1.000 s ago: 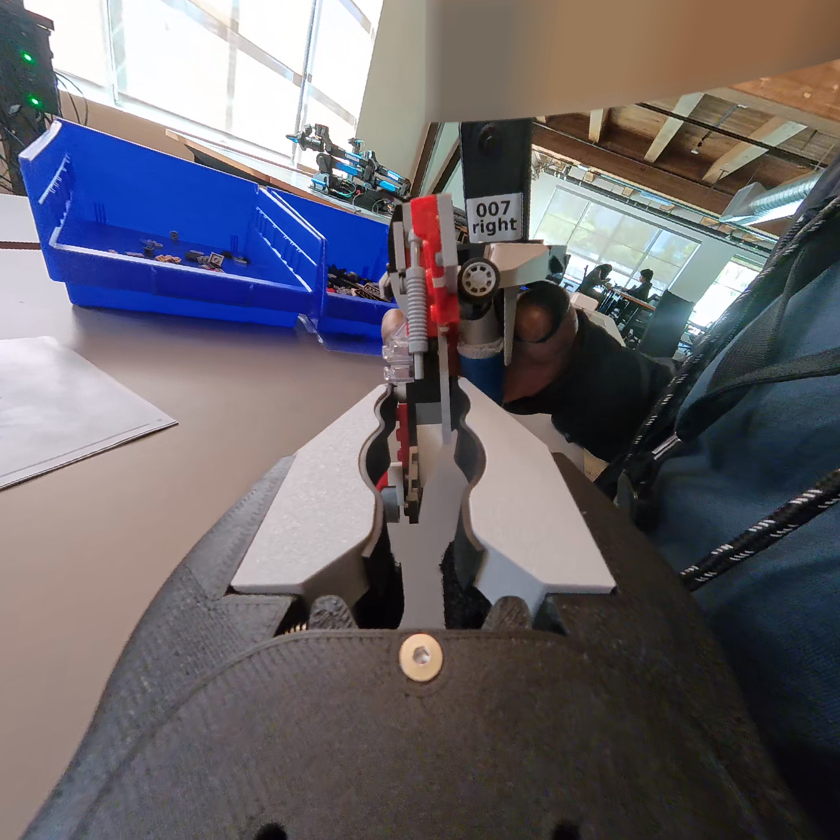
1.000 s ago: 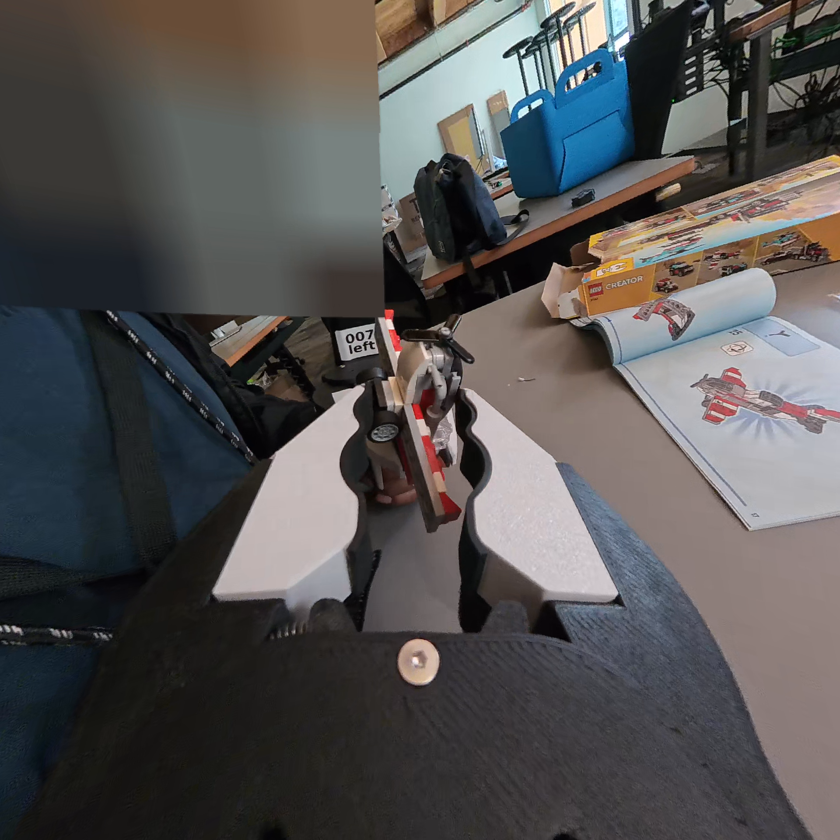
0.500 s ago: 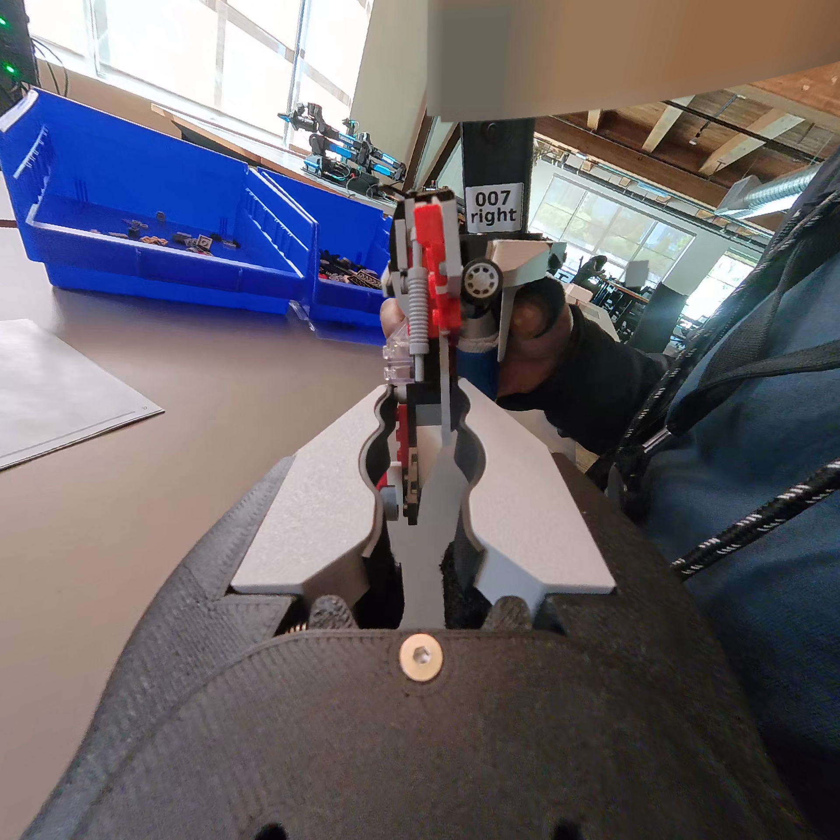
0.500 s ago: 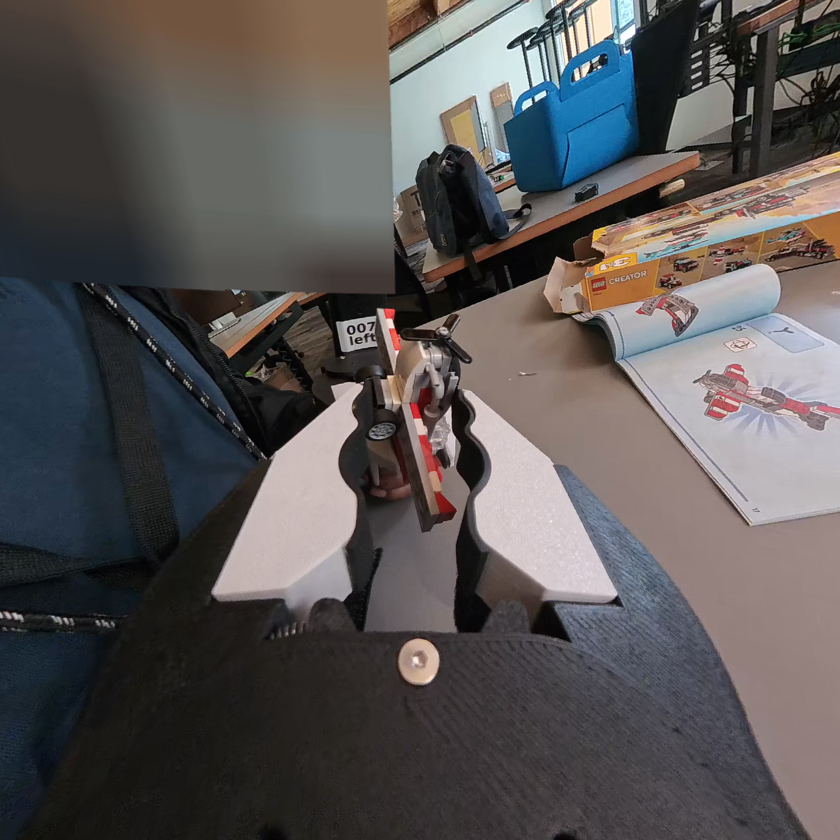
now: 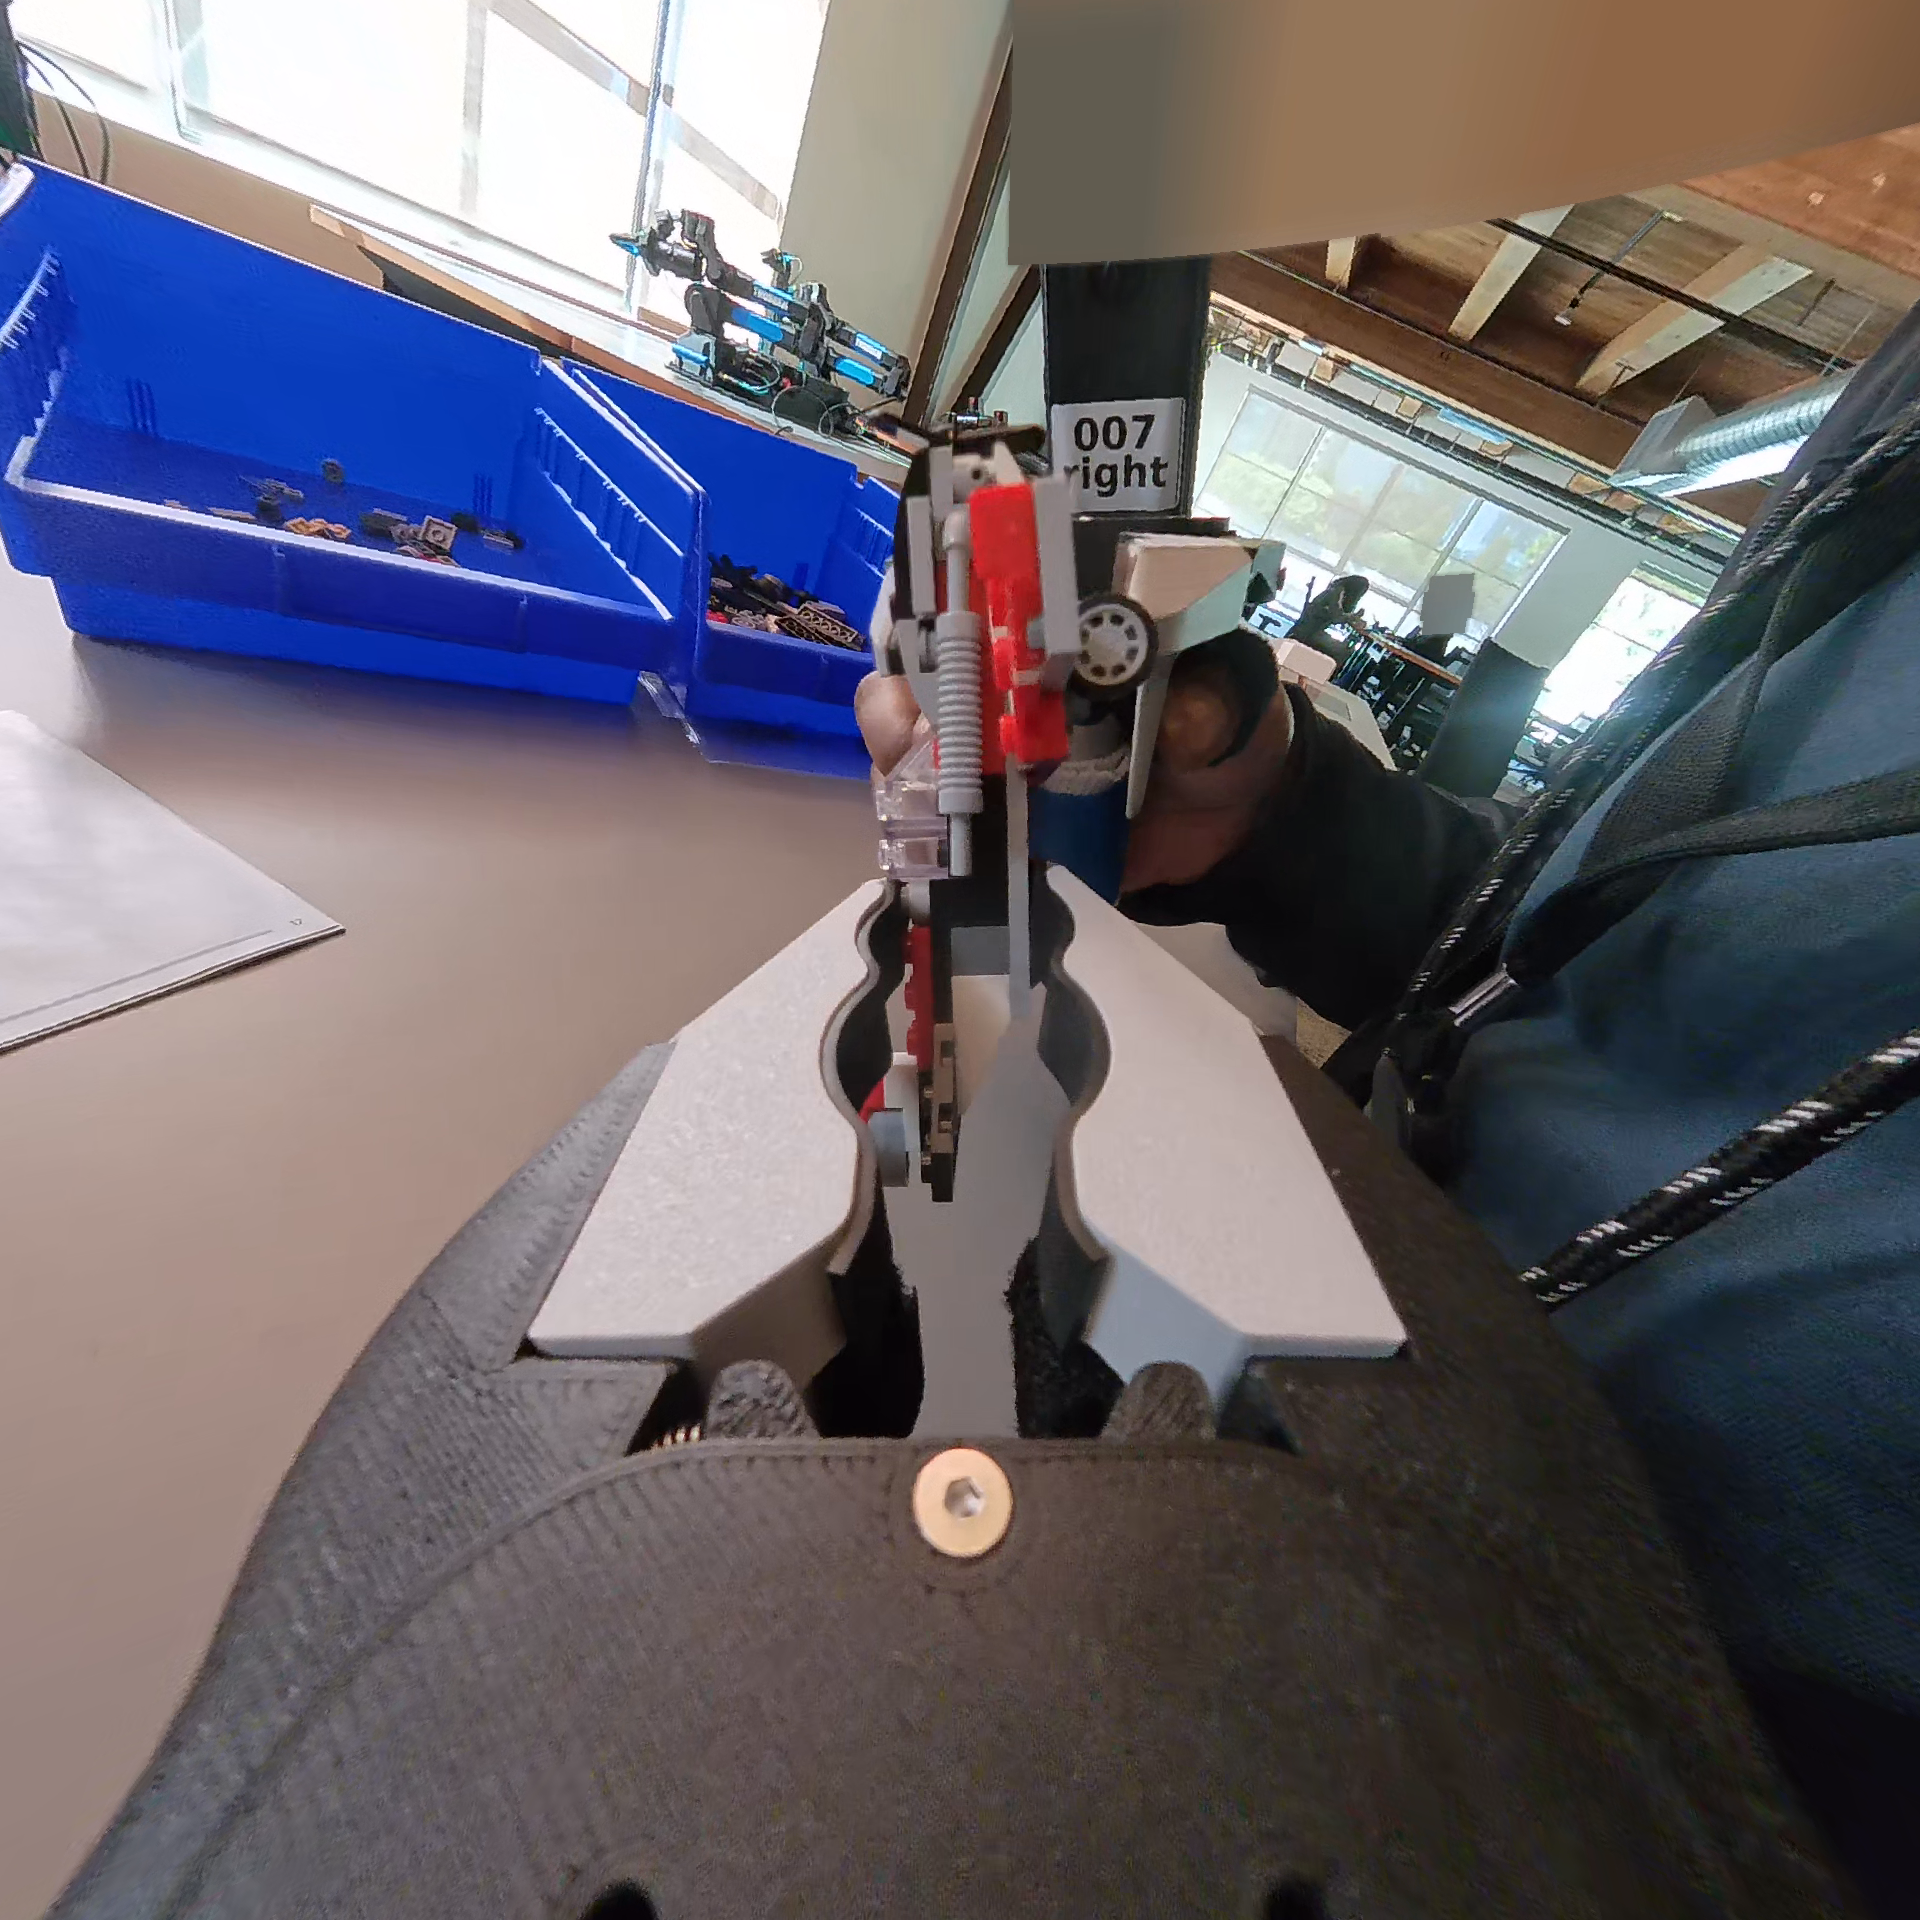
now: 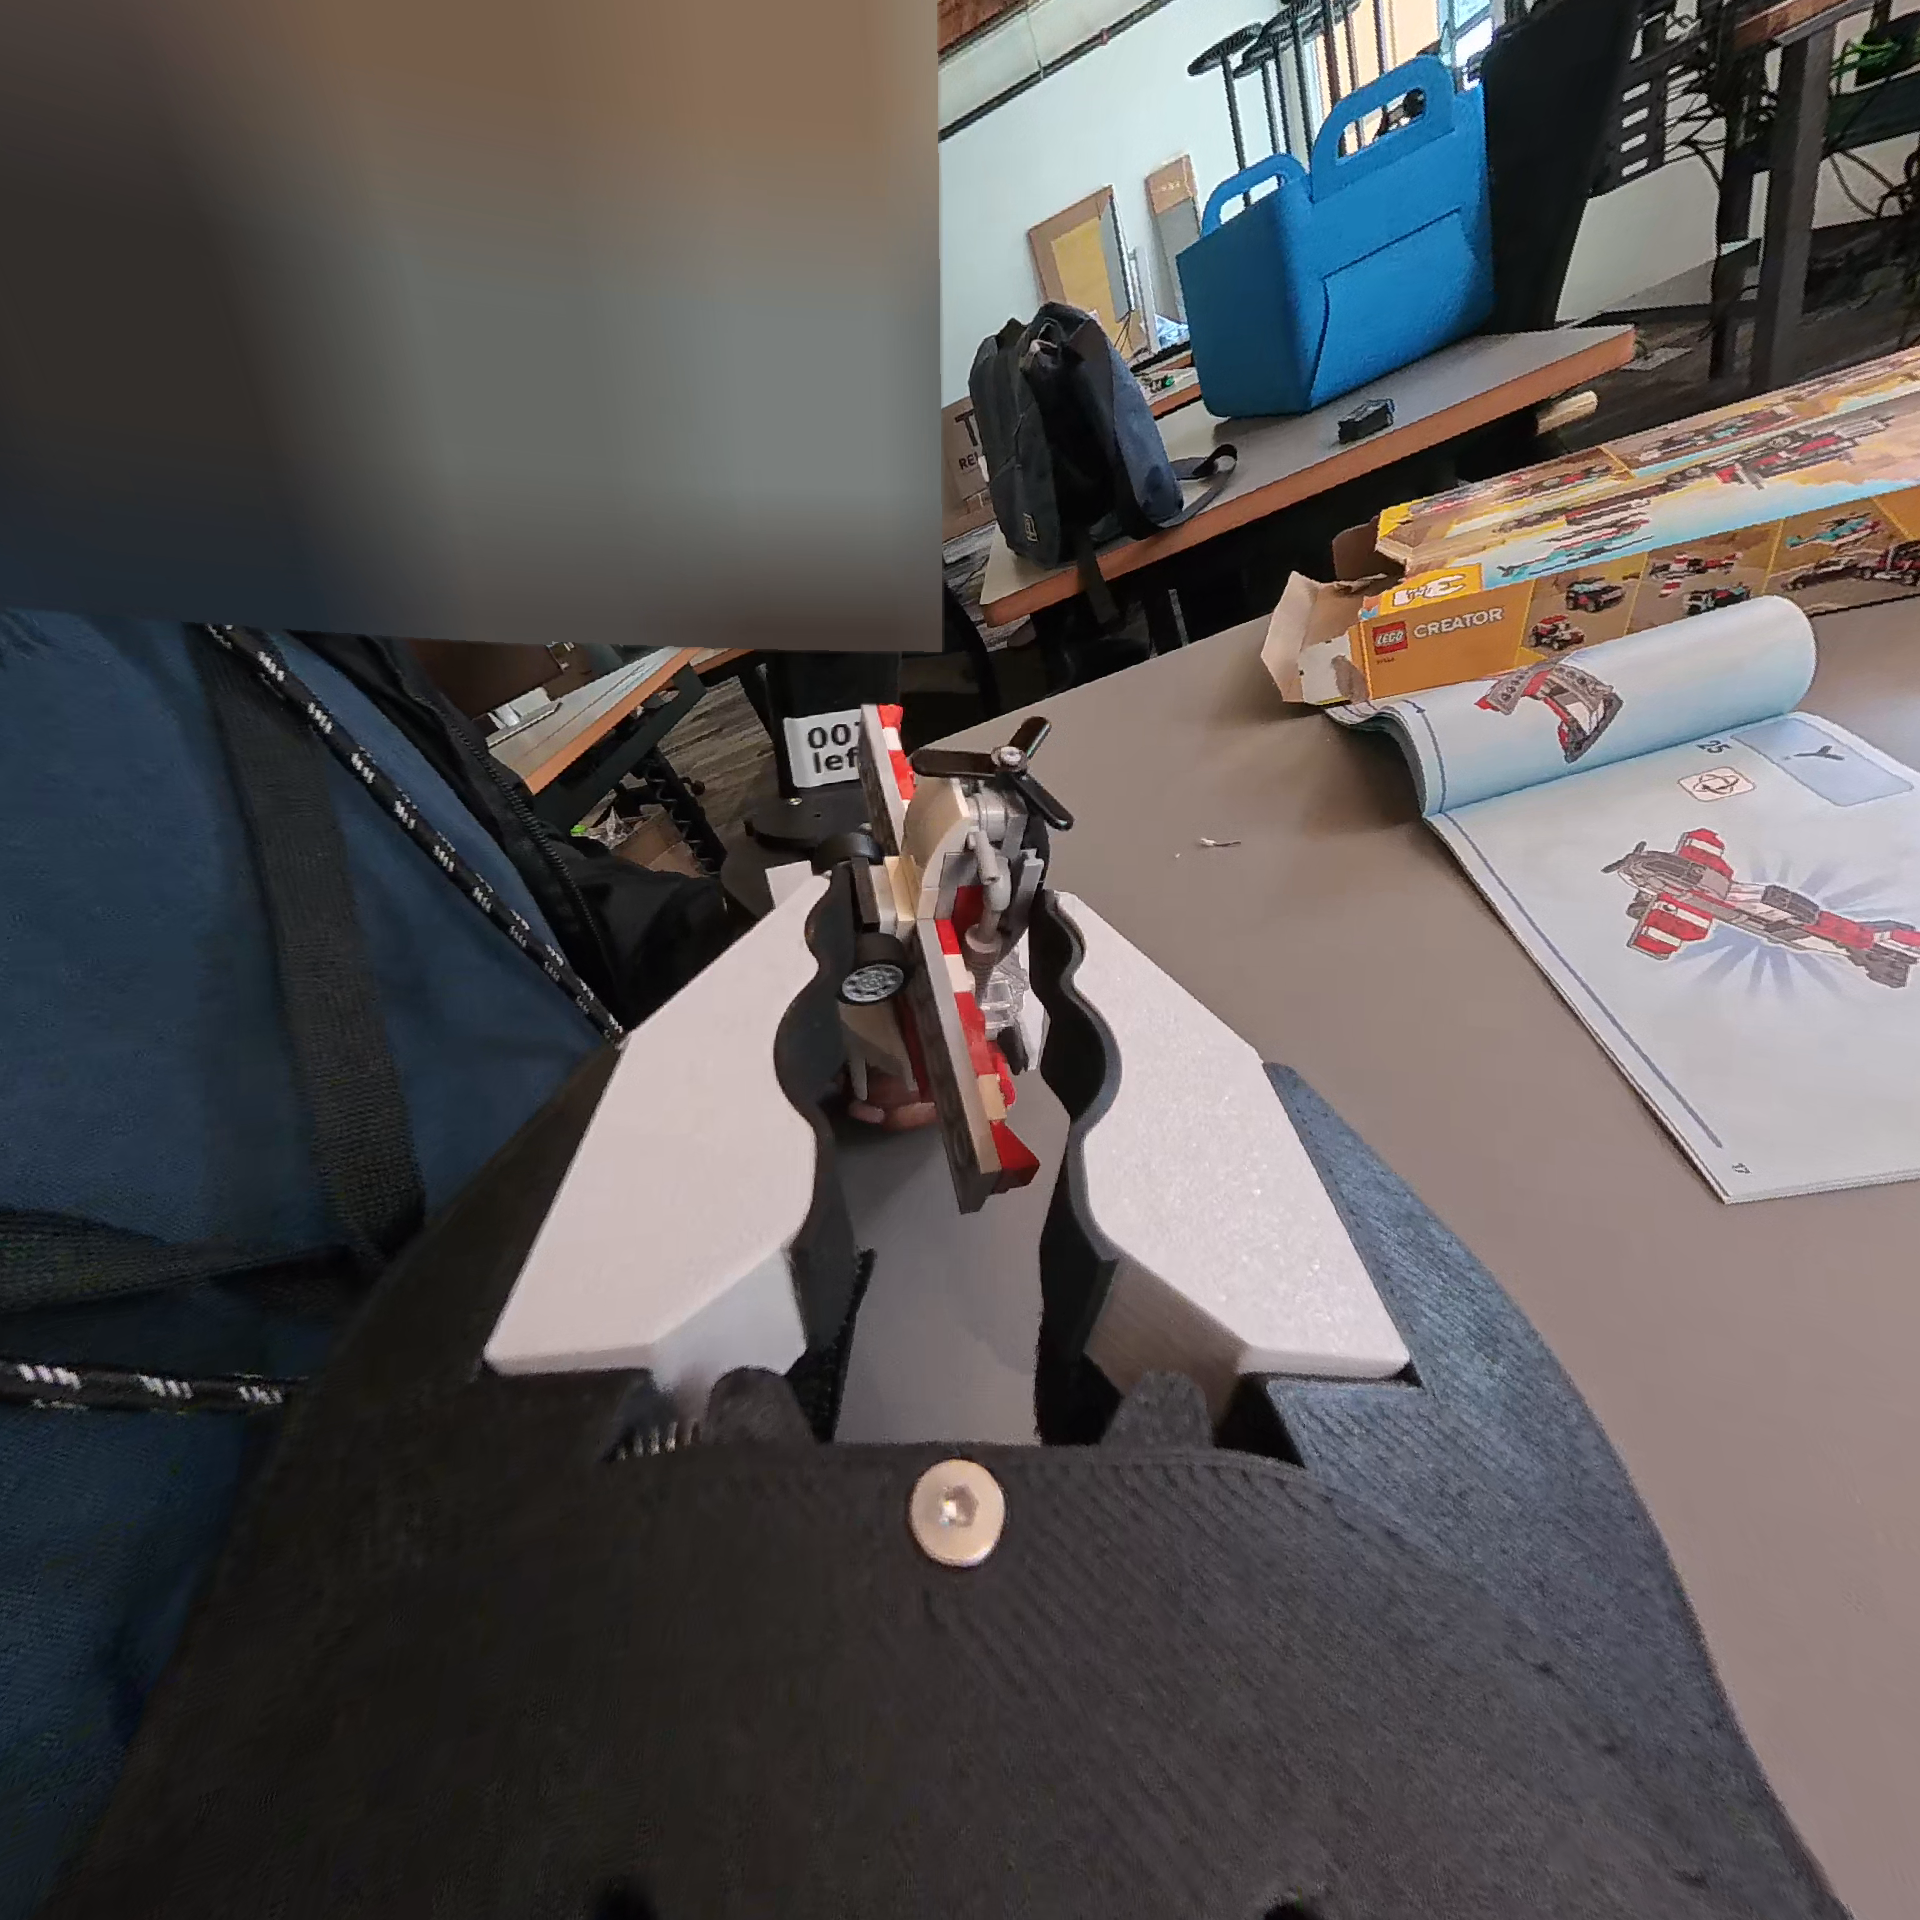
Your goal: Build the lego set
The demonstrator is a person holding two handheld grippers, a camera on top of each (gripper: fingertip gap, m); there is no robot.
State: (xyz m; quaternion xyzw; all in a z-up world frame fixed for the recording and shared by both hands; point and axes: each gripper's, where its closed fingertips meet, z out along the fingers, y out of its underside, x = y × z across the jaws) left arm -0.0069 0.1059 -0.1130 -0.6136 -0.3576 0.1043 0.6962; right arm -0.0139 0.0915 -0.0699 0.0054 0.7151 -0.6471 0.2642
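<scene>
2 grippers, left gripper (image 5: 961, 914) and right gripper (image 6: 930, 914), clamp the lego plane (image 5: 977, 644) between them.

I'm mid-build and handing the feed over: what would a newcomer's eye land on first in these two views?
First, the red, white and grey lego plane, held upright in the air between the left gripper and the right gripper, propeller on top. Next, the blue bins of loose parts far across the table, and the open instruction booklet beside the set's box.
</scene>
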